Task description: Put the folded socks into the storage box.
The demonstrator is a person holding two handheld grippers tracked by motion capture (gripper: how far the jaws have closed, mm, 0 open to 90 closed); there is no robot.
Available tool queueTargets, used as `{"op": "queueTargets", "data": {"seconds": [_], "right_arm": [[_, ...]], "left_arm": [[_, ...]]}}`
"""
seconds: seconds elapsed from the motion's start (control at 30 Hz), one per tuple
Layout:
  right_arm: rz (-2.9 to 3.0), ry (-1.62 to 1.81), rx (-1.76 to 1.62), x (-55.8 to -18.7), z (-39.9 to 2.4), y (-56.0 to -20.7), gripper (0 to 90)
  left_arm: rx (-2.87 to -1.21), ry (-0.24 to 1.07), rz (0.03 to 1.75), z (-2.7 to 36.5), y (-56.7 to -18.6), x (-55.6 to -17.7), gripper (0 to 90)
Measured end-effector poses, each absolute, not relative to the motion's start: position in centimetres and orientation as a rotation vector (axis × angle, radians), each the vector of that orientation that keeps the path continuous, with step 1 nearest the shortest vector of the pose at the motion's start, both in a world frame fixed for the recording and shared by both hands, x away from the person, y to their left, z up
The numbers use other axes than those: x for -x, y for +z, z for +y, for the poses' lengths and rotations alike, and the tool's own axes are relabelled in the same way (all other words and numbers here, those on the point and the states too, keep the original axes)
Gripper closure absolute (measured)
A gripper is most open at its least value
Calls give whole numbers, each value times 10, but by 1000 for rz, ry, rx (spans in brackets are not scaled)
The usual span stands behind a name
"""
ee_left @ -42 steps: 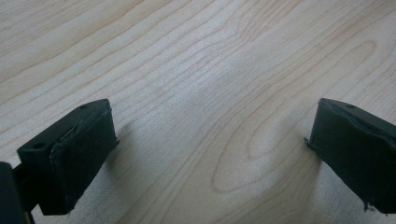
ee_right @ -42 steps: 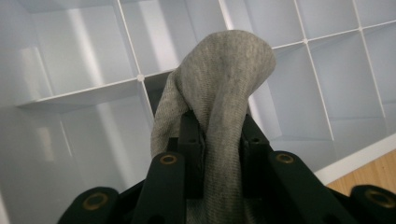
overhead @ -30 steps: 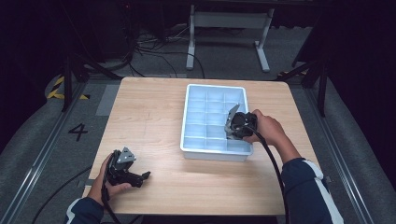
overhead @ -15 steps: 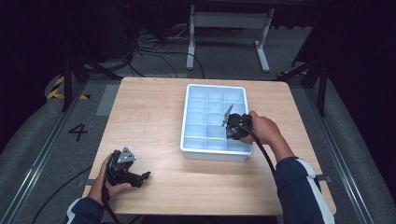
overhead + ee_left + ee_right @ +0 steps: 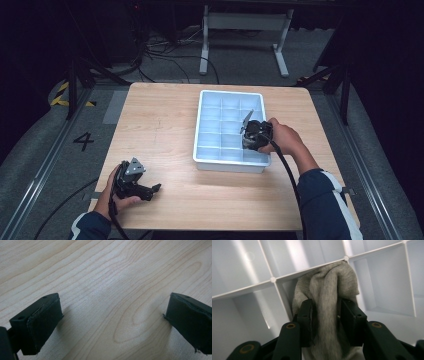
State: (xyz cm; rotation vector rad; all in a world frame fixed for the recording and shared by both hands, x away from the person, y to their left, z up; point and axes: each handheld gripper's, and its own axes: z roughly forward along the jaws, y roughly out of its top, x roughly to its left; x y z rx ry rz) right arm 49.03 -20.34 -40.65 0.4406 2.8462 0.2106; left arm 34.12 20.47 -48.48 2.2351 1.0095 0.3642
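Over the tray (image 5: 205,127), right side, the right gripper (image 5: 248,134) points down into one of the cells. Big white tray w/ a grid of cells, sitting mid-table (image 5: 160,115). A sec ago that hand was at about the same spot above the same cells, so no real travel; what changed is the jaws, which have just been opening. From the right gripper view, a grey sock (image 5: 329,302) sits between the jaws, bunched and upright, its top pushed against the divider ahead of them. Pads are beside the cloth on both sides; can't tell if they press or only touch, prob. letting go. My read: sock is placed in the cell and the release is under way, so next is a lift straight out w/o snagging the knit.

Left gripper (image 5: 145,189) rests near the front-left table edge, same as before, jaws spread wide w/ bare wood between them.
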Motion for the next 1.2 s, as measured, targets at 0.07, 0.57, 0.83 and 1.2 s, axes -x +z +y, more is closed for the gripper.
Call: {"op": "queueTargets", "data": {"seconds": [0.07, 0.57, 0.83, 1.2], "right_arm": [[2831, 263, -446, -486, -208, -399, 591], [2800, 366, -447, -480, -215, -390, 878], [2822, 270, -422, -483, -201, -401, 885], [2810, 241, -473, -486, -202, -408, 878]], "left_arm": [[-2235, 364, 1009, 205, -485, -341, 9], [-2229, 364, 1017, 205, -485, -341, 9], [-2230, 365, 1018, 204, -485, -341, 9], [-2230, 364, 1018, 205, -485, -341, 9]]}}
